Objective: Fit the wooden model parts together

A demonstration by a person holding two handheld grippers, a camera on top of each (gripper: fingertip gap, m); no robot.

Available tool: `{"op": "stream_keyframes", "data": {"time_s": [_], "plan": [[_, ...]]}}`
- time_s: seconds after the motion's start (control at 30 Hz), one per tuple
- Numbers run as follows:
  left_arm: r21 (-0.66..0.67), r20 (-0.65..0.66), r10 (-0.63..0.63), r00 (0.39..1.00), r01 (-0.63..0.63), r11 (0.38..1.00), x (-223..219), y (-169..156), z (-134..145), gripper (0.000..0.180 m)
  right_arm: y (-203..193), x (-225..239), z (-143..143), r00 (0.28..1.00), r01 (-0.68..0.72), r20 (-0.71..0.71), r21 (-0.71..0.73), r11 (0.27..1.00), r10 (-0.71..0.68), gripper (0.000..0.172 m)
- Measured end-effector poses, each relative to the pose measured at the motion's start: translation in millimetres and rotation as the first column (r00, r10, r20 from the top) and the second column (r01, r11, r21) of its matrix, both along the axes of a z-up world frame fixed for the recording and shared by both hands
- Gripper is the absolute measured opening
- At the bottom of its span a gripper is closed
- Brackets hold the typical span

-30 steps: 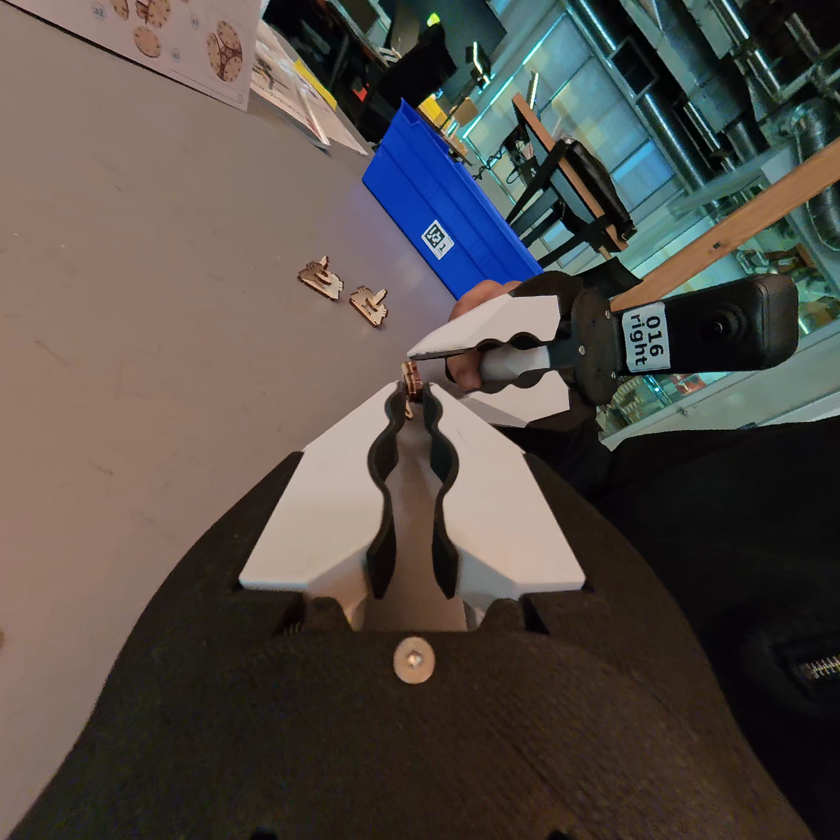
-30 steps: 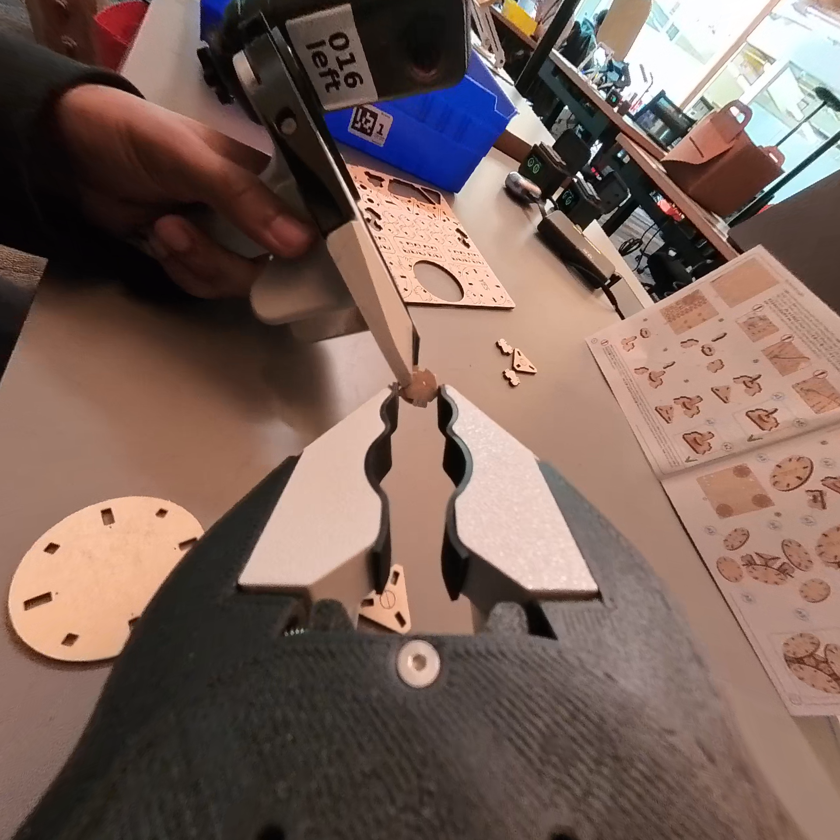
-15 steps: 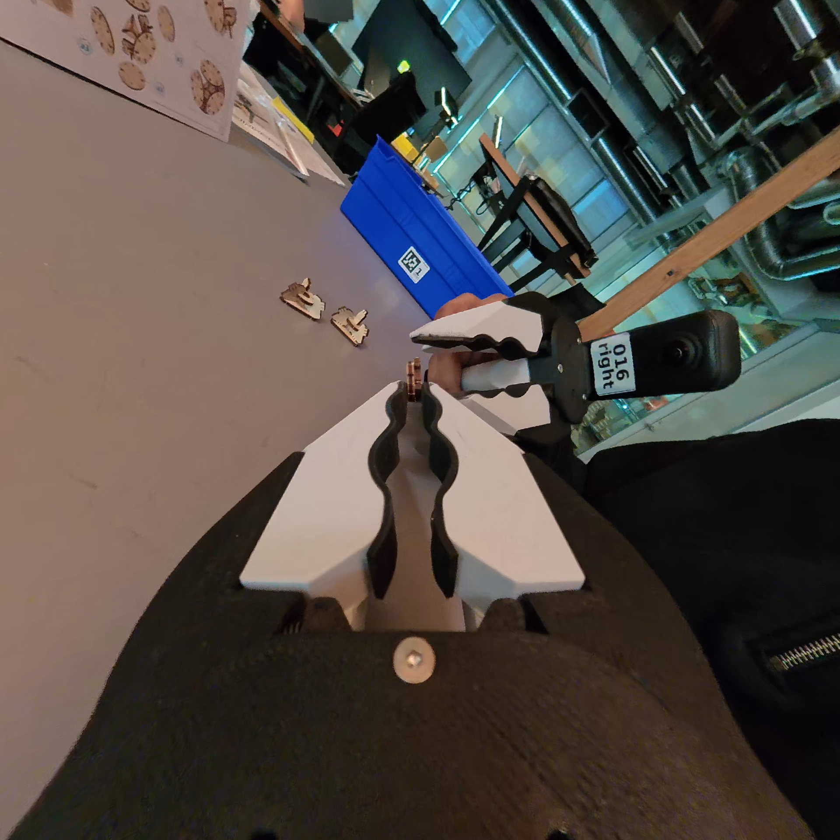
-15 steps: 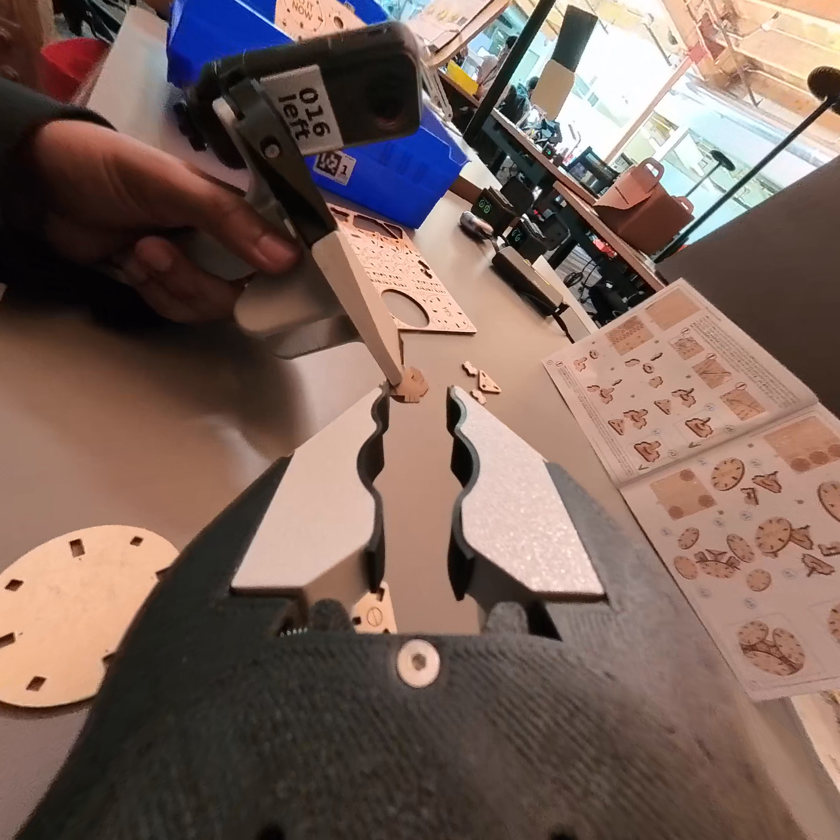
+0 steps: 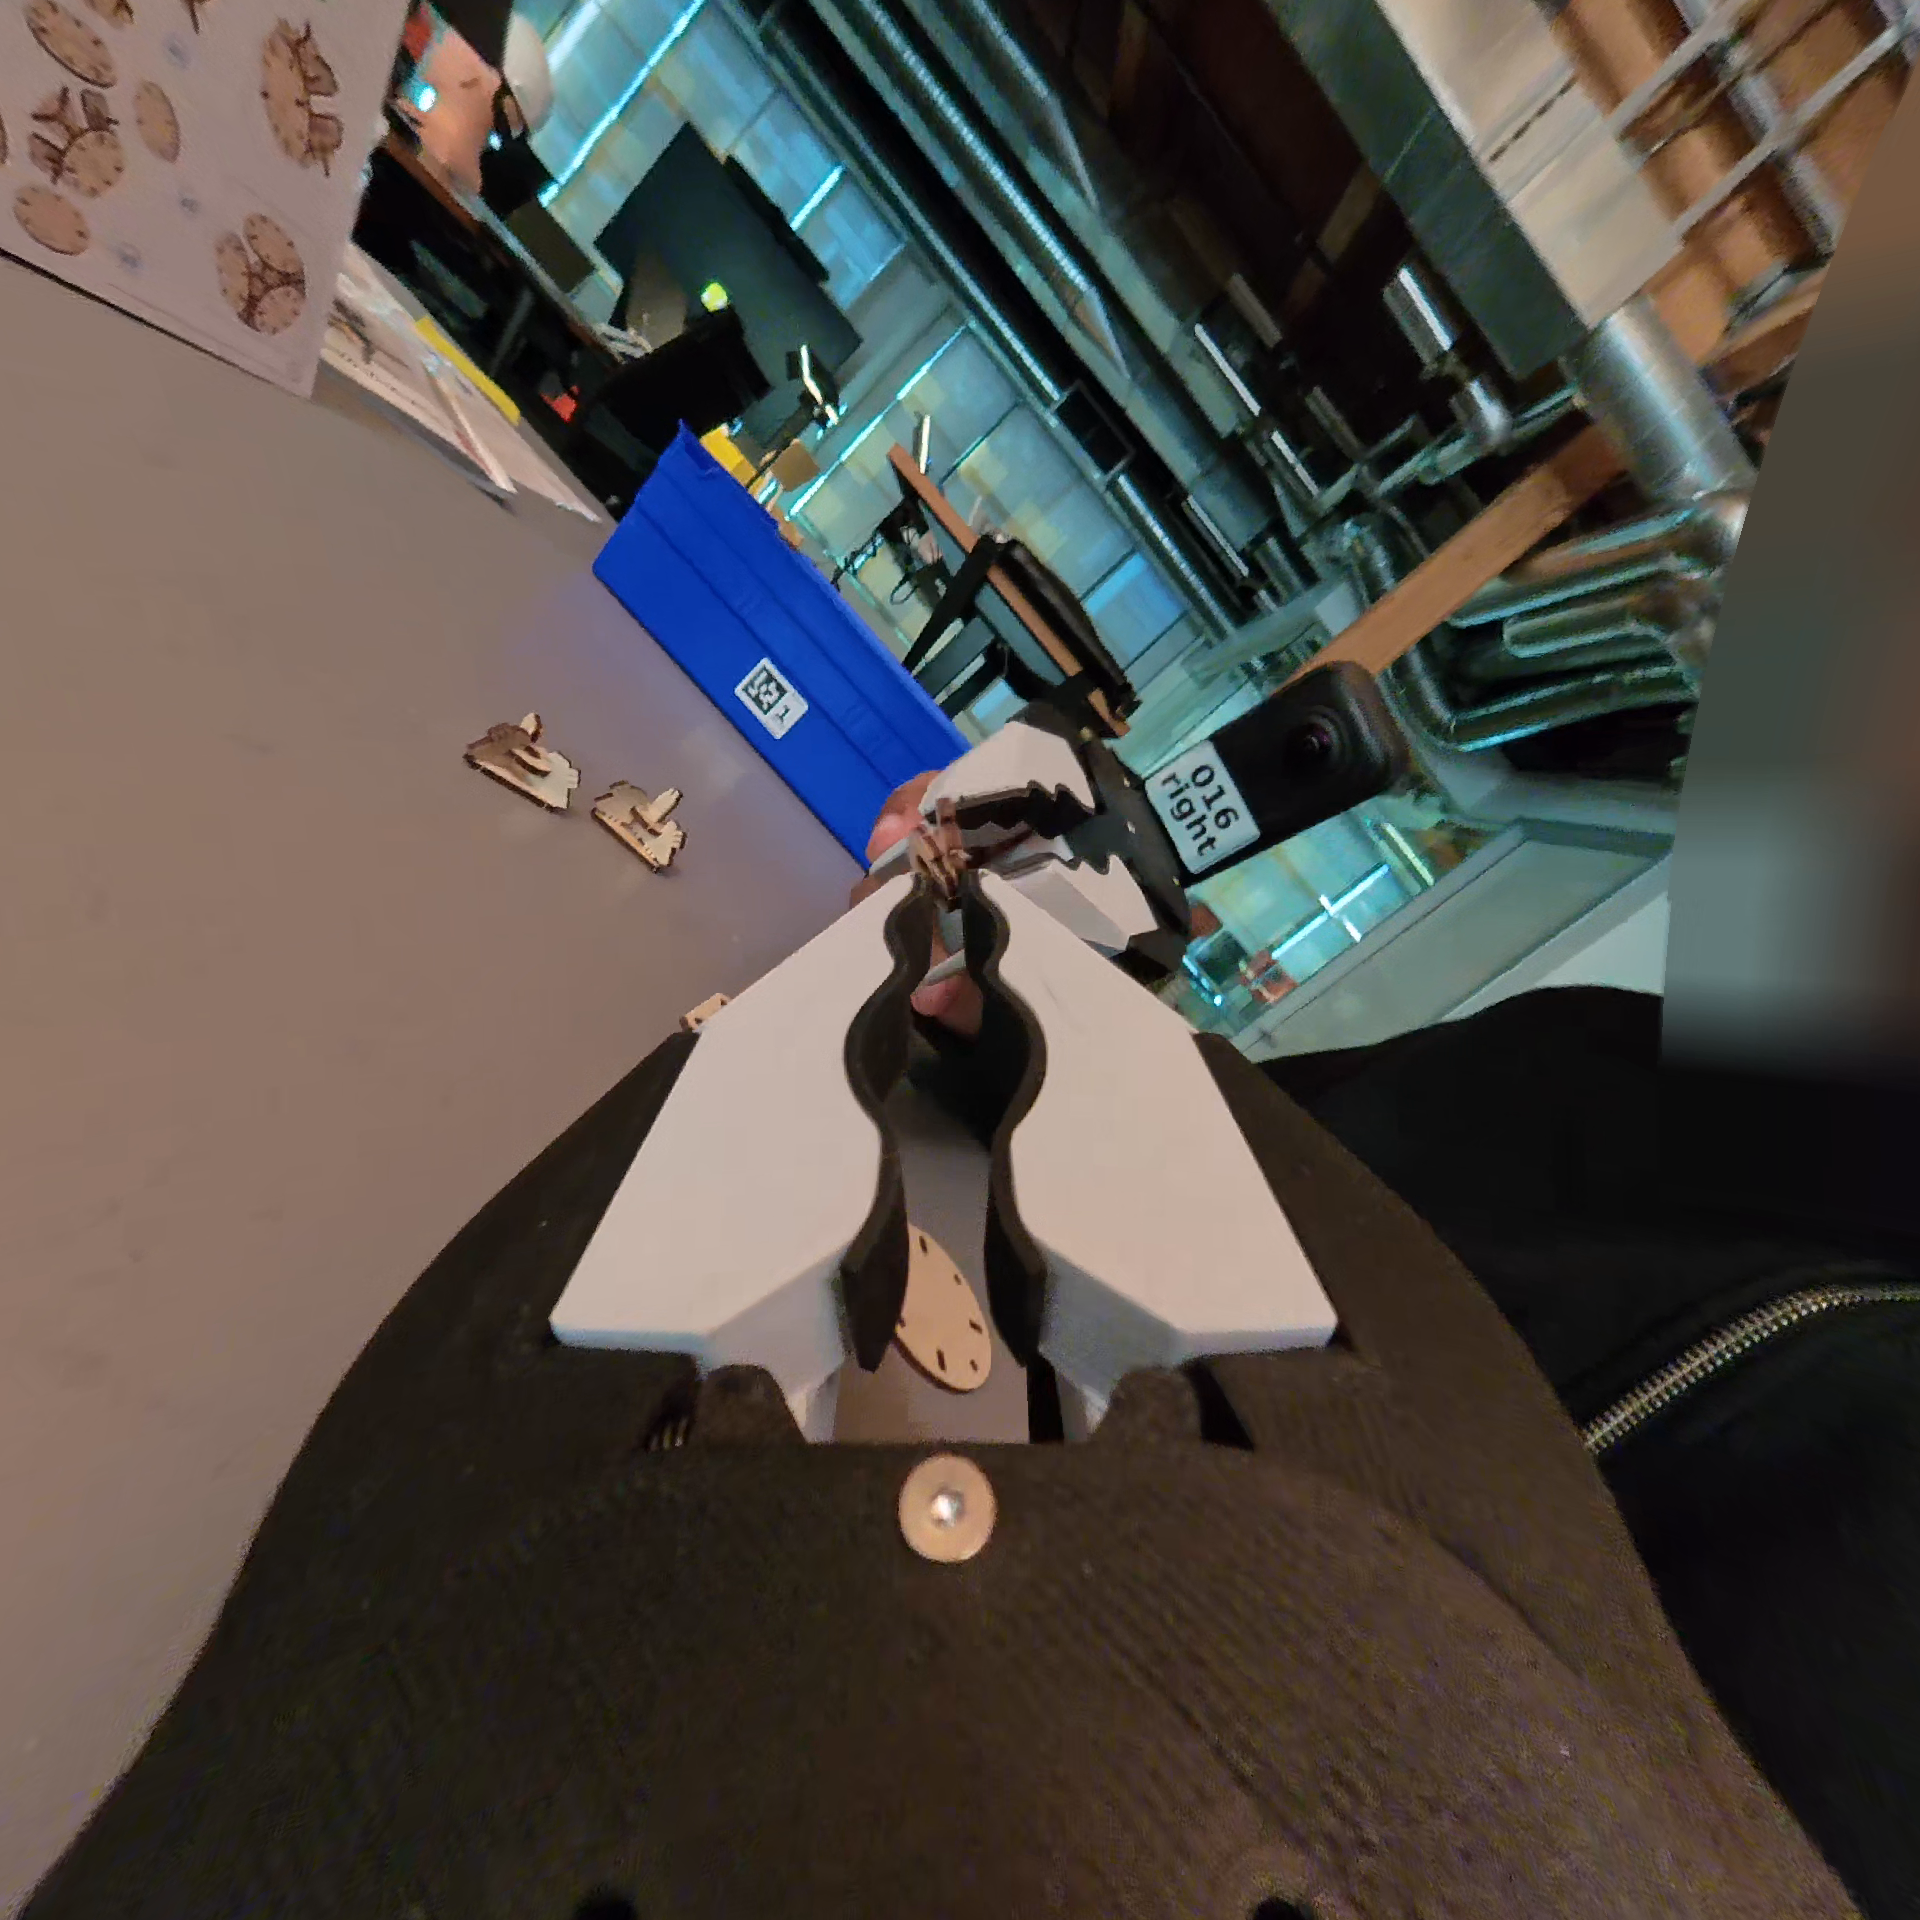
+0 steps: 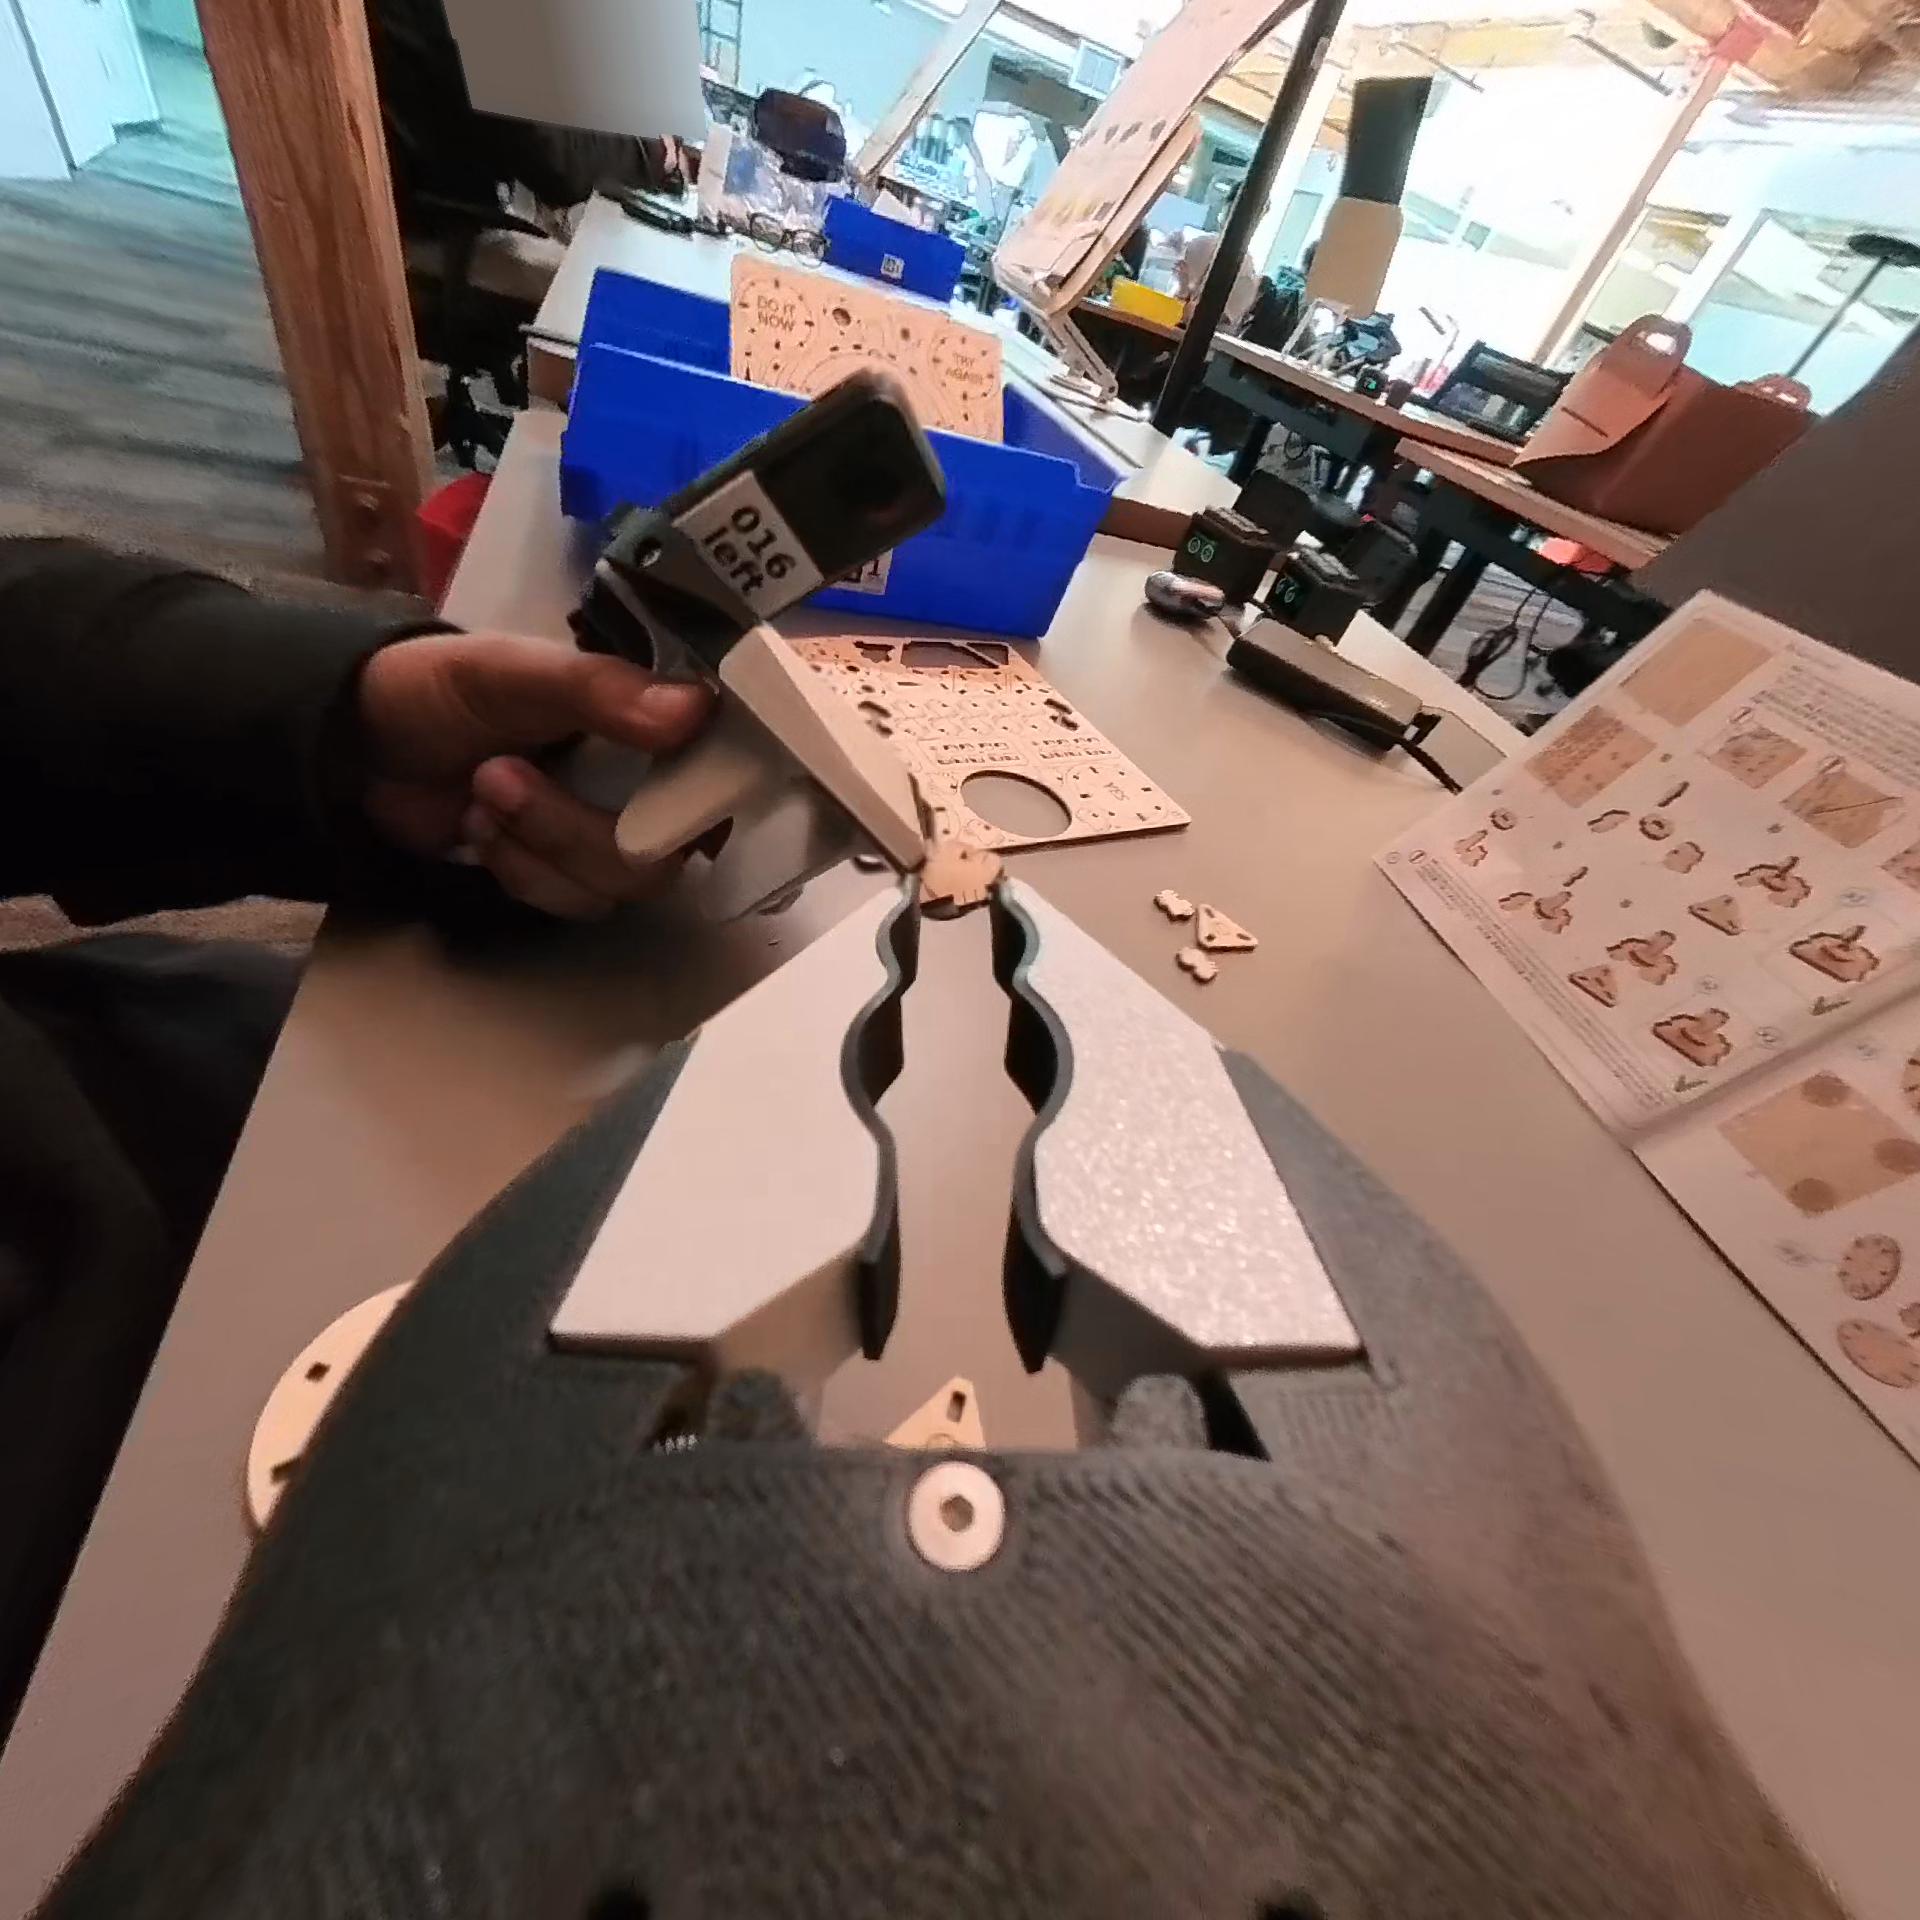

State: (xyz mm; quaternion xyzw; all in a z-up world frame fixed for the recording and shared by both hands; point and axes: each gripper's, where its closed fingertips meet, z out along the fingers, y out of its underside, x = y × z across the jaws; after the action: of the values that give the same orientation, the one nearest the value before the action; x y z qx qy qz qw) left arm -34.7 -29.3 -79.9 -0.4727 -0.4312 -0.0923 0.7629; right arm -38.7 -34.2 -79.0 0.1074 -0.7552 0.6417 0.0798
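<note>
My left gripper (image 5: 940, 896) is shut on a small light wooden part (image 5: 935, 857), pinched at its very tips and held above the grey table (image 5: 260, 831). In the right wrist view the left gripper (image 6: 912, 854) comes in from the left with a hand around it. My right gripper (image 6: 953, 902) meets it tip to tip. Its two pads (image 6: 902, 914) press on the same wooden part (image 6: 958, 881) from both sides. The left wrist view shows the right gripper (image 5: 951, 831) clamped on the part from the far side.
A blue bin (image 6: 831, 499) stands at the back, with a cut-out wooden sheet (image 6: 997, 748) before it. Instruction sheets (image 6: 1683, 883) lie at the right. Loose small parts (image 6: 1210, 925), two small assemblies (image 5: 520, 764), a wooden disc (image 6: 312, 1403) and a triangular piece (image 6: 945, 1418) lie on the table. Less than 4 cm separates the two grippers' tips. From either gripper's tips it is about 12 cm to the triangular piece (image 6: 945, 1418).
Both grippers rose from the table. The right gripper opened wider, then closed its pads on the wooden part that the left gripper kept holding.
</note>
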Motion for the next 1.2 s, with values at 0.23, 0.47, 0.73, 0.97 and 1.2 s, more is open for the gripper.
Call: {"op": "stream_keyframes", "data": {"time_s": [0.23, 0.47, 0.73, 0.97, 1.2], "plan": [[-0.083, -0.047, 0.083, 0.995, -0.087, 0.993, -3, -14, 0, 0.001, 6, 0, -4, 0.981, -0.085, 0.179, 0.037, 0.996, 0.077, 0.012], [-0.6, -0.242, -0.072, 0.968, -0.091, 0.795, 21, -7, -21, 0.001, 14, 25, -26, 0.871, -0.323, 0.439, 0.172, 0.931, 0.221, 0.012], [-0.757, -0.165, -0.283, 0.945, 0.062, 0.65, 43, 15, -48, 0.001, 25, 44, -47, 0.863, -0.432, 0.407, 0.292, 0.853, 0.298, 0.012], [-0.754, -0.13, -0.358, 0.925, 0.142, 0.642, 54, 22, -52, 0.001, 31, 55, -60, 0.843, -0.485, 0.428, 0.344, 0.804, 0.326, 0.012], [-0.749, -0.097, -0.385, 0.918, 0.187, 0.636, 59, 24, -55, 0.001, 35, 59, -60, 0.82, -0.52, 0.455, 0.342, 0.782, 0.347, 0.011]]}}
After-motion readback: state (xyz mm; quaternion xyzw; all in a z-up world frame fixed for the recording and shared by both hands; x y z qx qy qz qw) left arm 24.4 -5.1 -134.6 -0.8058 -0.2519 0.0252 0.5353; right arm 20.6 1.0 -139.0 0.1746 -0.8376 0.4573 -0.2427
